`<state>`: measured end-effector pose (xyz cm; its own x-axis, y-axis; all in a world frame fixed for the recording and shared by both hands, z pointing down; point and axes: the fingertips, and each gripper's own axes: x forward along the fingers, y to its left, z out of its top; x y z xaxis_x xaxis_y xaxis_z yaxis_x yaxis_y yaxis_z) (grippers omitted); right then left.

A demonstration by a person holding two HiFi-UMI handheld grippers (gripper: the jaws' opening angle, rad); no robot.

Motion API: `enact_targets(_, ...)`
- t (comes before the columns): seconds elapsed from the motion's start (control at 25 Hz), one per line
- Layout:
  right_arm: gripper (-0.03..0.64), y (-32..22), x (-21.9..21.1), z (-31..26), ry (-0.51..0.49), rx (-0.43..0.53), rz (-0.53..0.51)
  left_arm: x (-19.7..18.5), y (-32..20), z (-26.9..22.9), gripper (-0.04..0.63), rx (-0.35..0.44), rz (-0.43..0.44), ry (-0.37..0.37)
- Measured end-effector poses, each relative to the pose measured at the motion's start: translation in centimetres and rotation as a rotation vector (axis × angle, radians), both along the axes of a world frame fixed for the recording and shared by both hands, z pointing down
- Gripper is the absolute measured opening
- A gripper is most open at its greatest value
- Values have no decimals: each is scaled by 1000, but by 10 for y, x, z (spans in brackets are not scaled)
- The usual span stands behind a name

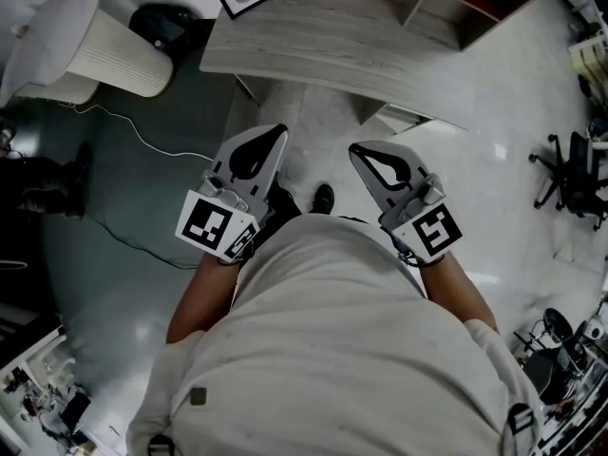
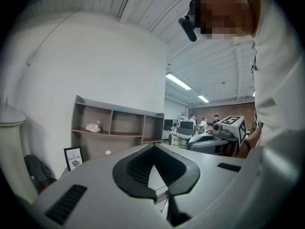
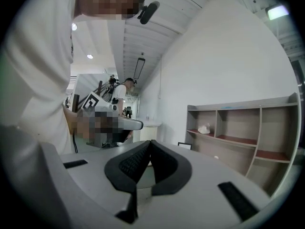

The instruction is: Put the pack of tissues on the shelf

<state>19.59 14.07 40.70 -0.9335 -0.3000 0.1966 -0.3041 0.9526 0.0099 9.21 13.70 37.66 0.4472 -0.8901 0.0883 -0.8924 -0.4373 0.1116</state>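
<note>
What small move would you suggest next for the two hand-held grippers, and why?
Probably step toward the shelf for a closer look. The left hand-held gripper and the right hand-held gripper are both shut and empty, and a small white item already lies in the shelf's left compartment. Whether that is the tissue pack is too small to tell.

- The left grey two-jaw gripper (image 1: 275,133) points forward and roughly level. Its black-padded jaws are closed tip to tip, with nothing between them.
- The right grey two-jaw gripper (image 1: 357,150) points forward, tipped slightly down. Its jaws are likewise closed and empty.
- The 2 grippers sit side by side, apart, in front of the person's waist.
- The left marker cube (image 1: 217,224) and the right marker cube (image 1: 437,231) sit at the rear of the grippers, by the wrists.
- The bare left forearm (image 1: 201,293) and the bare right forearm (image 1: 458,291) angle forward, elbows bent.
</note>
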Motion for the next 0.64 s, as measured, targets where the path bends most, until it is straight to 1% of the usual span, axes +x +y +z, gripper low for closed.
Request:
enact_targets(0.24, 20, 1, 6, 0, 1, -1, 5, 5, 3, 3, 15, -5, 8, 3)
enact_targets(0.64, 20, 3, -3, 3, 1, 6, 2, -4, 9, 9, 15, -15, -2, 16)
